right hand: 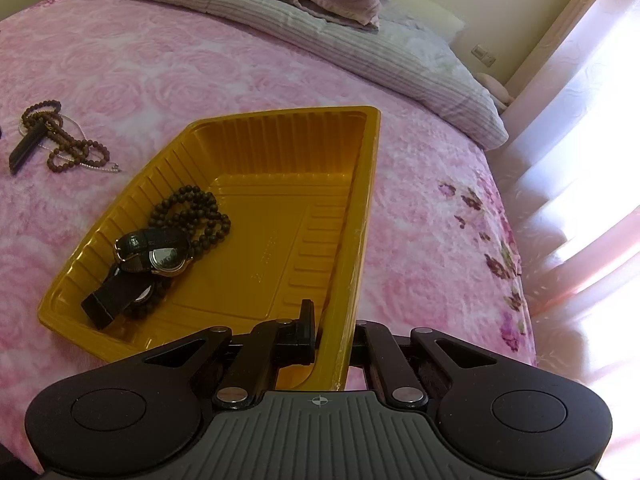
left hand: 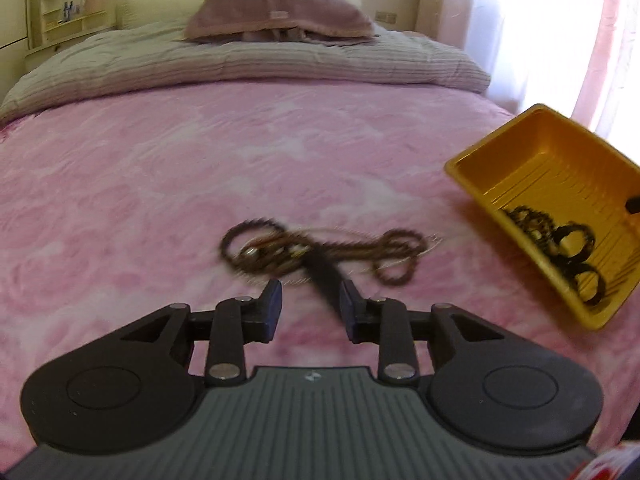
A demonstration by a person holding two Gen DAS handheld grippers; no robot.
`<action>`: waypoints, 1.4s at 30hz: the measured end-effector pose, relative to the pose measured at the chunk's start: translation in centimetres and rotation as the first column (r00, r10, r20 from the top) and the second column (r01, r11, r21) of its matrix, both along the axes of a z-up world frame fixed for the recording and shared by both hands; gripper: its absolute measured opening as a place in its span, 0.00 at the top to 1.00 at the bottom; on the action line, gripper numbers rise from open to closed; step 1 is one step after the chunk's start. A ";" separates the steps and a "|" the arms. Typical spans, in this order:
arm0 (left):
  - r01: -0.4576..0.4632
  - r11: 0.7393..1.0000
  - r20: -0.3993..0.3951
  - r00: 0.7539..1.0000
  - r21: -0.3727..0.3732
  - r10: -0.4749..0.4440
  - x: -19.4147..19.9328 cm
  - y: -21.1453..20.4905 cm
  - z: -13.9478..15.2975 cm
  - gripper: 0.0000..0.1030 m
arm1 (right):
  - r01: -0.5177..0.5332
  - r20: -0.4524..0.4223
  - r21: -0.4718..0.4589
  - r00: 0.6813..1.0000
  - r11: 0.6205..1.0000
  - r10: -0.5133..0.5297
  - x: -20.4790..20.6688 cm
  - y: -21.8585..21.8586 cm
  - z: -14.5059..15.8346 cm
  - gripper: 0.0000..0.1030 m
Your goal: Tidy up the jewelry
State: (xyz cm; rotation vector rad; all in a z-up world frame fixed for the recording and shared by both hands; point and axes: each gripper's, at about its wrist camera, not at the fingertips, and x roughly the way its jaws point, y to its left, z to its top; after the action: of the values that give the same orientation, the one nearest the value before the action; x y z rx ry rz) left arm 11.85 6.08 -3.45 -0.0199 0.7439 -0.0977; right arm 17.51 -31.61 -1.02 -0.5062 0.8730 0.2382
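A home bedroom: pink bedspread (left hand: 200,160), stacked pillows (left hand: 280,16), curtained window (right hand: 580,120).

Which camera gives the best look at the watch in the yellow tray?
The right wrist view: the watch lies close and sharp, its face visible. In the left wrist view it is only a small, blurred dark shape at the tray's far end.

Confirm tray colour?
Golden yellow, ribbed walls: the tray shows best in the right wrist view.

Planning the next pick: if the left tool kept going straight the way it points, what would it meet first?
Most likely the black strap lying between the left tool's open fingers, with the tangle of brown bead strings on the pink bedspread just beyond. Motion blur leaves depth uncertain.
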 end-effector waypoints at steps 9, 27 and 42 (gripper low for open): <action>-0.017 0.997 -0.003 1.000 -0.074 0.017 1.5 -1.4 -1.7 0.58 | -0.003 0.000 -0.022 1.000 1.000 0.003 -0.1 0.5 0.3 0.95; -0.018 0.998 -0.051 0.998 0.058 0.021 2.9 -3.0 -3.6 0.82 | -0.002 0.004 -0.020 1.000 1.000 0.003 -0.2 0.4 0.2 0.95; 0.274 0.946 0.067 0.961 -0.172 -0.267 1.7 -11.0 1.9 0.82 | 0.001 0.007 -0.009 1.000 1.000 -0.001 -0.3 0.2 0.2 0.95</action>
State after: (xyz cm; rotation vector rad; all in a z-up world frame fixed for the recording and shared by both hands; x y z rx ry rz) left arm 13.52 -4.90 -1.58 -0.0872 0.6897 -0.4269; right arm 17.23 -31.38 -0.85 -0.5145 0.8673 0.2316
